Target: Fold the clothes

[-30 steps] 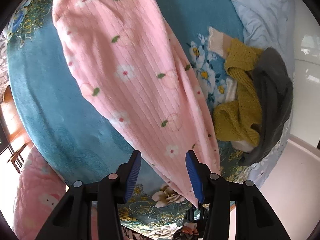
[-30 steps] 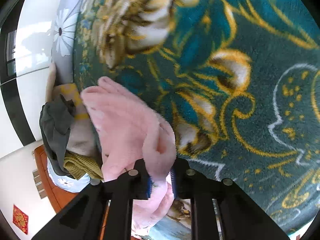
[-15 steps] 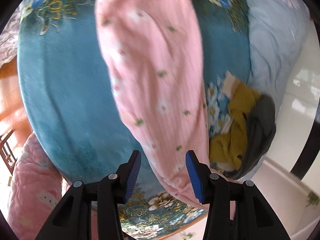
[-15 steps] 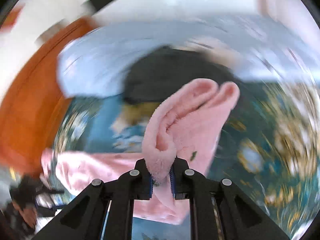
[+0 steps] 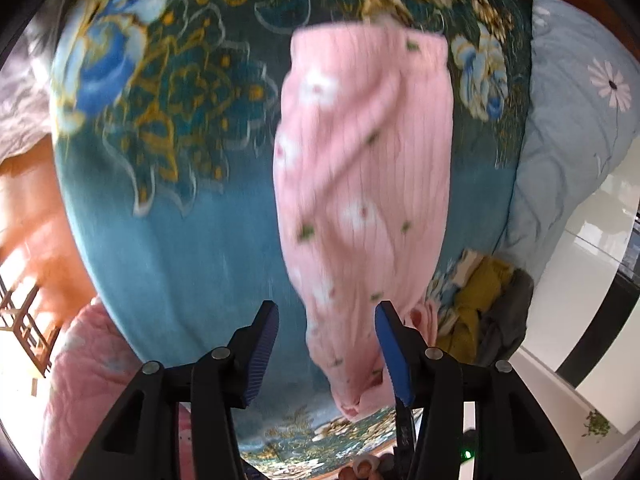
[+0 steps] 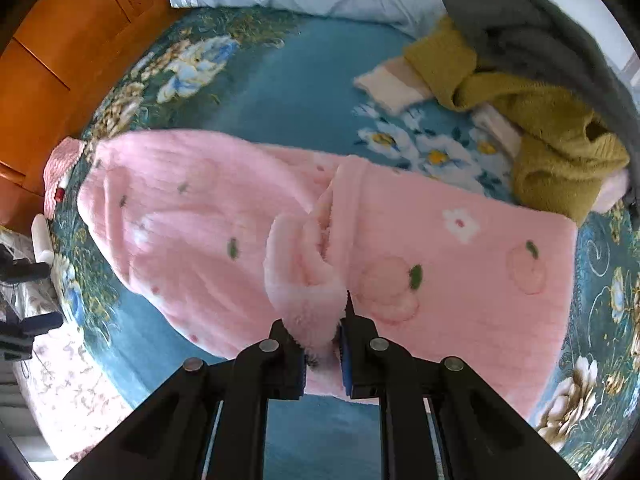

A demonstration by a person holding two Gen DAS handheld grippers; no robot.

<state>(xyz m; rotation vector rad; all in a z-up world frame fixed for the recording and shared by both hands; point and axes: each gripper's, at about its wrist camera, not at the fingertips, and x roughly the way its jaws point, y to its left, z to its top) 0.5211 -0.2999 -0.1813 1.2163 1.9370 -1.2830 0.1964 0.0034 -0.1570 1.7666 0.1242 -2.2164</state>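
1. Pretty clearly a bedroom at home: everything sits on a bed with a teal flowered blanket.
2. Pale blue daisy-print quilt bunched at one end.
3. Wooden headboard or cabinet right beside it.
4. Loose pile of clothes on the blanket, glossy white floor alongside.

A bed covered with a teal floral blanket carried a pink flowered garment spread flat. Near it lay a heap of mustard knit and grey clothing, with a pale blue pillow beside them.
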